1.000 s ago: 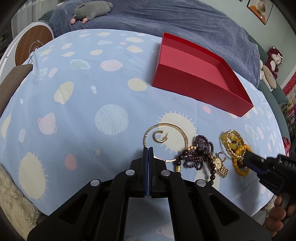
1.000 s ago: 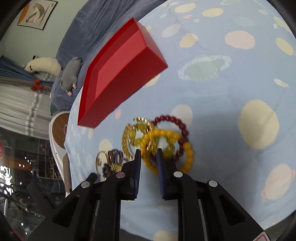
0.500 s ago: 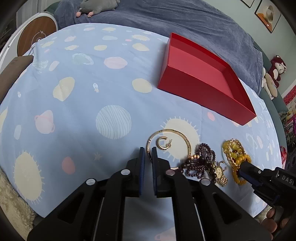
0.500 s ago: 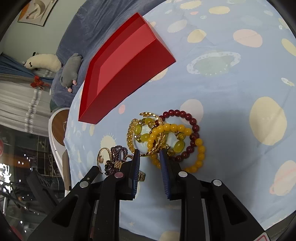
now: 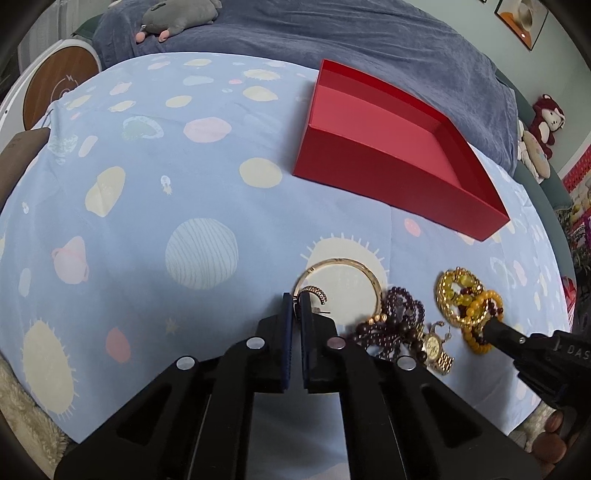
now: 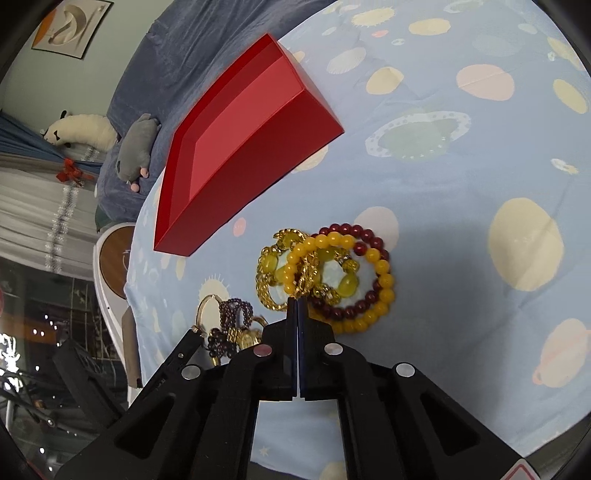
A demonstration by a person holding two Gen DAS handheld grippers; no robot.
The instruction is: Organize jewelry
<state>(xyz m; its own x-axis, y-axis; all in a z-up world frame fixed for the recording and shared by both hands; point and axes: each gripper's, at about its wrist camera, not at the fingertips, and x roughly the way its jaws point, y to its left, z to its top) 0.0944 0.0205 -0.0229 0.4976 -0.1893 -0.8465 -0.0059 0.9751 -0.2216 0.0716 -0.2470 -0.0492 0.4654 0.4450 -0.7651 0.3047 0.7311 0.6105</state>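
An open red box [image 5: 391, 147] stands on the blue planet-print cloth; it also shows in the right wrist view [image 6: 236, 147]. My left gripper [image 5: 294, 301] is nearly shut with the small gold hoop earring [image 5: 316, 293] pinched between its tips, beside the thin gold bangle [image 5: 343, 264]. Dark purple beads [image 5: 397, 321] and a gold watch [image 5: 434, 347] lie to the right. My right gripper [image 6: 297, 304] is shut on the edge of the pile of yellow bead bracelet [image 6: 384, 288], gold chain bracelet [image 6: 269, 273] and dark red bead bracelet [image 6: 365, 236].
A dark blue blanket [image 5: 332, 33] with a grey plush toy [image 5: 173, 18] lies behind the cloth. A round wooden stool [image 5: 55, 88] stands at the far left. More plush toys [image 5: 546, 118] sit at the right. The cloth's edge is near both grippers.
My left gripper moved forward and closed onto the gold hoop earring. My right gripper closed its fingers on the near edge of the yellow and gold bracelet pile.
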